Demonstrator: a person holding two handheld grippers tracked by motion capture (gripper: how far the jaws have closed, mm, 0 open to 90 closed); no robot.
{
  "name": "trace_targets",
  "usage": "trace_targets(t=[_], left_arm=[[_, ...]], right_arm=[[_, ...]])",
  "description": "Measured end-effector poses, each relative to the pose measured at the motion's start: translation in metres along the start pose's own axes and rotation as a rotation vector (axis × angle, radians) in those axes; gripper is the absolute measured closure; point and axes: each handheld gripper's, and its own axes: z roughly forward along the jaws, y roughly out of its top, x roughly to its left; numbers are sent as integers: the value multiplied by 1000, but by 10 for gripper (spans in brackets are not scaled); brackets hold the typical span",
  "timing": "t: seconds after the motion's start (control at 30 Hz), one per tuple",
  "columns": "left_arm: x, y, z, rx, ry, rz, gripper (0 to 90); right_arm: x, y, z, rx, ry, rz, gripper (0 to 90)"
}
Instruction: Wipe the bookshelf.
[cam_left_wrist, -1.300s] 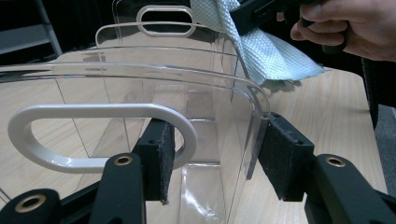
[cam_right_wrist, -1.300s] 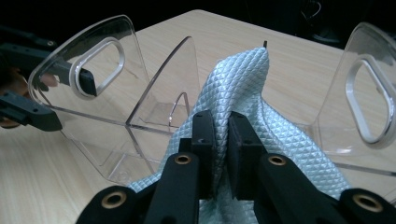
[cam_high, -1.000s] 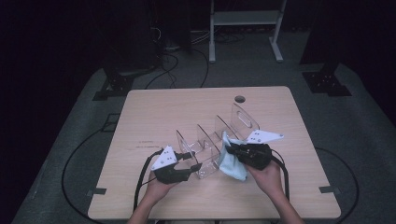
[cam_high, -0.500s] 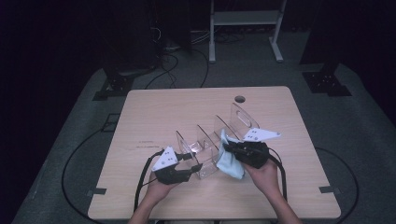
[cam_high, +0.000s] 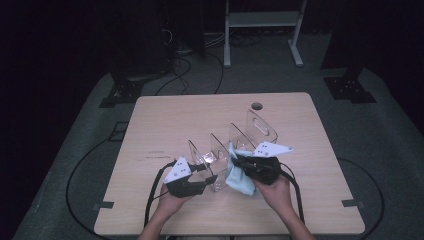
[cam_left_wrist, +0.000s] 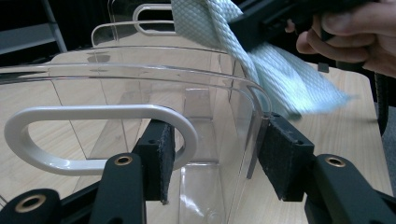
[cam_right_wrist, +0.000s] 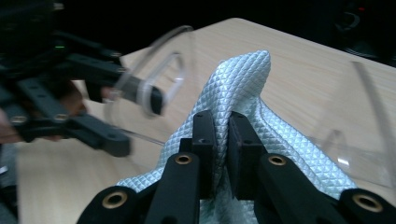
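- The left gripper (cam_high: 204, 181) sat nearest the person, at much the same spot as a second before, its jaws part open around the end plate of the clear acrylic rack (cam_high: 235, 145), a pad on each face, though contact could not be judged.
- In the left gripper view that rack (cam_left_wrist: 140, 107) stood between the pads (cam_left_wrist: 161, 156), its white oval handle cut-out just left of them.
- The right gripper (cam_high: 239, 163) had shifted slightly leftward, toward the rack, since the earlier frames; its jaws were pinched tight on a pale blue quilted cloth (cam_high: 239, 179).
- In the right gripper view the cloth (cam_right_wrist: 252, 88) rose in a fold above the jaws and draped below them.
- Beyond both grippers the wooden table (cam_high: 175, 115) lay bare, a round hole (cam_high: 257, 106) near its far edge.
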Motion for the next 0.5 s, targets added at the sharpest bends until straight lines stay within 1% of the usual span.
trace_targets(t=[0.07, 0.1, 0.13, 0.2, 0.23, 0.27, 0.33, 0.43, 0.5], left_arm=[[0, 0, 0, 1, 1, -1, 478], [0, 0, 0, 1, 2, -1, 478], [0, 1, 0, 0, 1, -5, 477], [0, 1, 0, 4, 1, -4, 475], [-1, 1, 0, 9, 4, 3, 472], [-1, 1, 1, 10, 5, 9, 470], [-2, 2, 2, 14, 10, 13, 457], [-4, 2, 3, 22, 21, 29, 445], [-3, 1, 2, 20, 19, 31, 470]], right_arm=[[7, 1, 4, 0, 21, -20, 822], [9, 1, 5, 2, 18, -33, 822], [8, 2, 5, 5, 21, -31, 823], [4, 2, 4, 4, 31, 2, 823], [4, 2, 4, 4, 28, 6, 823], [5, 2, 4, 5, 17, -2, 823], [9, 2, 5, 6, 19, -12, 823], [18, 3, 10, 7, 52, -16, 823], [24, 4, 14, 7, 71, -28, 823]])
